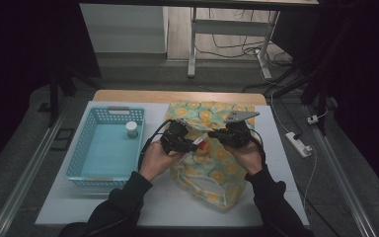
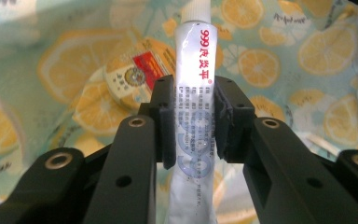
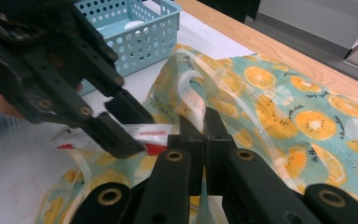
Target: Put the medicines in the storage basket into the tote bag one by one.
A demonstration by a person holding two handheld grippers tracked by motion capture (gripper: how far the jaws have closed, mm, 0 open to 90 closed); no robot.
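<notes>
Left claw (image 2: 193, 119) is clamping the ointment tube (image 2: 193, 93), right claw (image 3: 205, 135) is pinching the bag (image 3: 279, 93) handle; the slippery tube risks falling before reaching the basket (image 1: 79, 153).

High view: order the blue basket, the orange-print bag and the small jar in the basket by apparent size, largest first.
1. orange-print bag
2. blue basket, close to the bag in spread, so that ranking is unsure
3. small jar, plainly smallest
</notes>
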